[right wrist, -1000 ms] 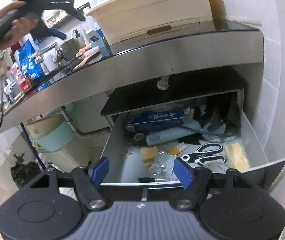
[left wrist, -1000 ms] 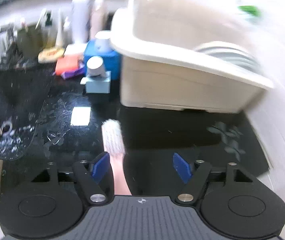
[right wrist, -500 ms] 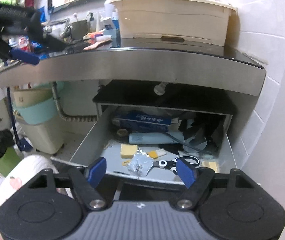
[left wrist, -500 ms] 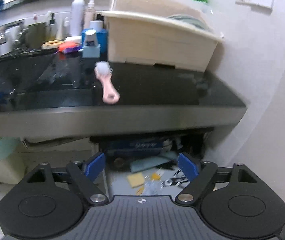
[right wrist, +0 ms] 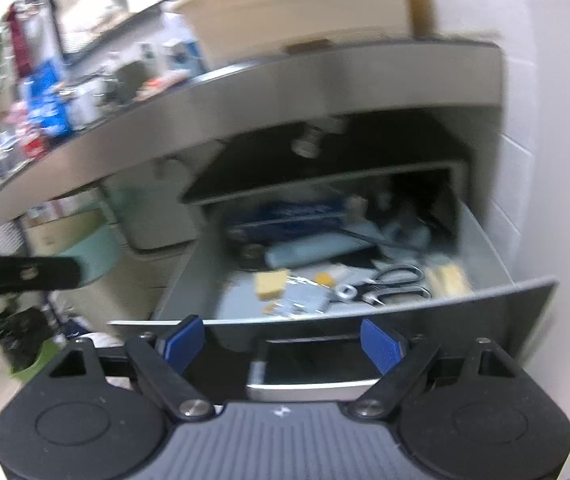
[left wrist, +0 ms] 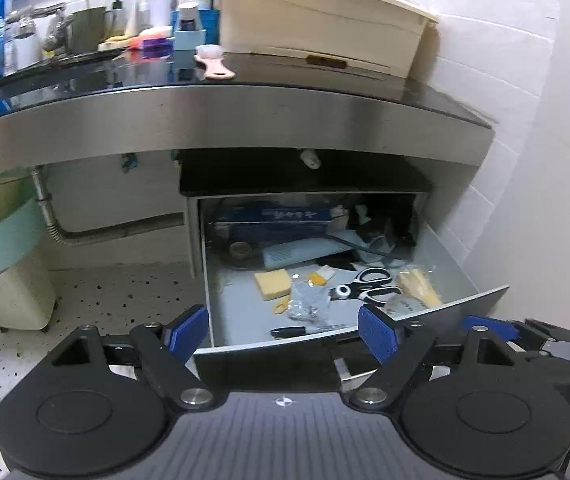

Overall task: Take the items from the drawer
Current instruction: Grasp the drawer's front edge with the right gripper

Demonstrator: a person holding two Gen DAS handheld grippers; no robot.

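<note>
Drawer (left wrist: 481, 300) pulled out under the steel counter edge (left wrist: 225, 120), full of clutter. Left gripper (left wrist: 283, 334) and right gripper (right wrist: 283, 340) both hover just outside the drawer's front panel, jaws spread wide, nothing held

Inside, from the front panel back: black pen (left wrist: 287, 332), crumpled clear plastic (left wrist: 305, 300), yellow sponge (left wrist: 273, 284), black-handled scissors (left wrist: 369, 286), pale blue tube (left wrist: 305, 252), blue box (left wrist: 273, 220) at the rear

Judgement: choose one isolated piece first; the sponge lies apart from the scissors and should take a squeeze well. Come in over the front panel from above, jaws straddling it, avoid snagging the plastic

Writing: white characters on the blue box, too small to read; print on the tube illegible
</note>
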